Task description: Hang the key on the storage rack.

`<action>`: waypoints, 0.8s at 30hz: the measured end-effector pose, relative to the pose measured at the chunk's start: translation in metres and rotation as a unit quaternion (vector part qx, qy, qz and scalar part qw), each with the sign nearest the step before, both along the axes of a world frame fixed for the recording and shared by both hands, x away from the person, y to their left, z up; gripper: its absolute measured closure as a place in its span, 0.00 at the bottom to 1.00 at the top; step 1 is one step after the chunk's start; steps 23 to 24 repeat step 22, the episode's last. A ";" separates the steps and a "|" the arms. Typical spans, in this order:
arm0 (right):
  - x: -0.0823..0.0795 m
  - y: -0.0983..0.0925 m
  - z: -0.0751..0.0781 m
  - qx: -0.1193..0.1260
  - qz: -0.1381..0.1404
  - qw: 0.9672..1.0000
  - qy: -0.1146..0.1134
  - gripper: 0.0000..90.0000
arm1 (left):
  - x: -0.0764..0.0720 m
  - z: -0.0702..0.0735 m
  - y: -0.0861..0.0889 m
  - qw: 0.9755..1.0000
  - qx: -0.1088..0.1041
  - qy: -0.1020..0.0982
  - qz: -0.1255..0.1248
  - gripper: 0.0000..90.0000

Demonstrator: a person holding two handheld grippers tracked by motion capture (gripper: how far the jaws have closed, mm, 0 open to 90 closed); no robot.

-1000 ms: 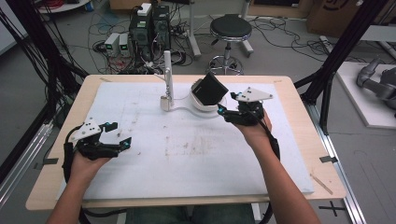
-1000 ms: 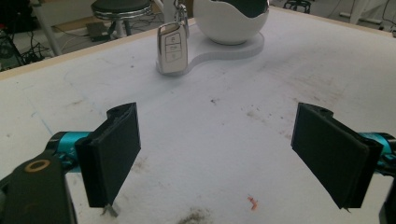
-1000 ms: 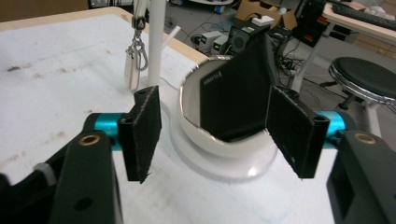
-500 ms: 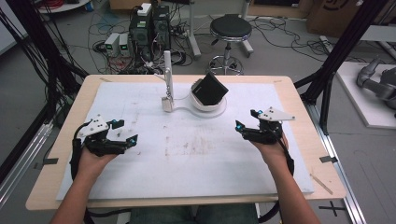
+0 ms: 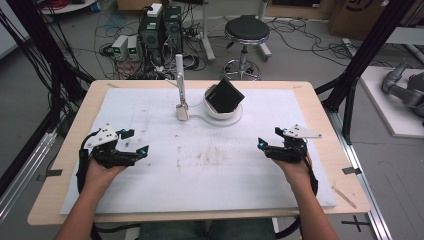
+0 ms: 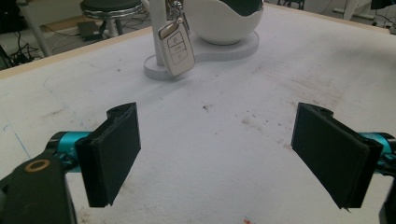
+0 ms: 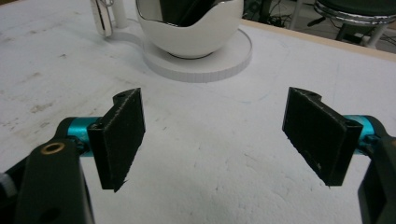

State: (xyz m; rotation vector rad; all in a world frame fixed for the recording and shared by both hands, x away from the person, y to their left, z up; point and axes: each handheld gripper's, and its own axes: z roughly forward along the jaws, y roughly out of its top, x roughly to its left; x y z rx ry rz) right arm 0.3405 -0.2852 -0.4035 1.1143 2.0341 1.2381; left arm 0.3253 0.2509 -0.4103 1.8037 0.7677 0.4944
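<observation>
Your black wallet (image 5: 225, 95) sits tilted in the white bowl (image 5: 222, 111), at the bench's far middle

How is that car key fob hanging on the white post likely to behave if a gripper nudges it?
The car key fob hangs by a ring from the white post, so a push would probably swing it, not slide it. Its smooth, hard-looking shell may slip between flat fingers. It looks small and likely light, and the stand's base seems broad enough not to tip.
</observation>
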 end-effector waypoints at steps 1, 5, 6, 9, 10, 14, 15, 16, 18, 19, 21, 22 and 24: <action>0.000 0.000 0.000 0.003 0.000 1.000 0.001 0.24 | 0.000 0.000 0.000 1.000 -0.001 0.001 0.000 0.17; 0.000 0.001 0.000 0.000 0.002 1.000 0.000 0.24 | -0.001 -0.001 0.000 1.000 0.000 0.001 0.000 0.17; 0.000 0.001 0.000 -0.002 0.003 1.000 -0.002 0.24 | -0.001 -0.001 0.000 1.000 0.001 0.001 0.000 0.17; 0.001 0.003 -0.001 -0.005 0.004 1.000 0.001 0.24 | -0.002 -0.001 0.000 1.000 -0.001 0.002 0.000 0.17; 0.002 0.003 -0.002 -0.007 0.004 1.000 0.002 0.24 | -0.002 -0.001 0.000 1.000 0.001 0.002 0.001 0.17; 0.004 0.005 -0.003 -0.009 0.006 1.000 0.009 0.24 | -0.002 -0.001 0.000 1.000 0.000 0.002 0.000 0.17; 0.004 0.005 -0.003 -0.011 0.006 1.000 0.008 0.24 | -0.003 -0.001 0.000 1.000 0.000 0.003 0.001 0.17; 0.004 0.005 -0.003 -0.011 0.006 1.000 0.007 0.24 | -0.002 -0.001 0.000 1.000 0.000 0.003 0.001 0.17; 0.004 0.005 -0.003 -0.010 0.005 1.000 0.009 0.24 | -0.002 -0.001 0.001 1.000 0.002 0.003 0.002 0.17; 0.005 0.005 -0.003 -0.011 0.006 1.000 0.008 0.24 | -0.003 -0.002 0.000 1.000 0.001 0.002 0.005 0.17; 0.005 0.005 -0.004 -0.009 0.003 1.000 0.011 0.24 | -0.003 -0.001 0.001 1.000 0.002 0.002 0.005 0.17; 0.005 0.005 -0.004 -0.009 0.003 1.000 0.011 0.24 | -0.003 -0.001 0.001 1.000 0.001 0.001 0.005 0.17; 0.005 0.005 -0.004 -0.009 0.003 1.000 0.011 0.24 | -0.003 -0.001 0.001 1.000 0.001 0.001 0.005 0.17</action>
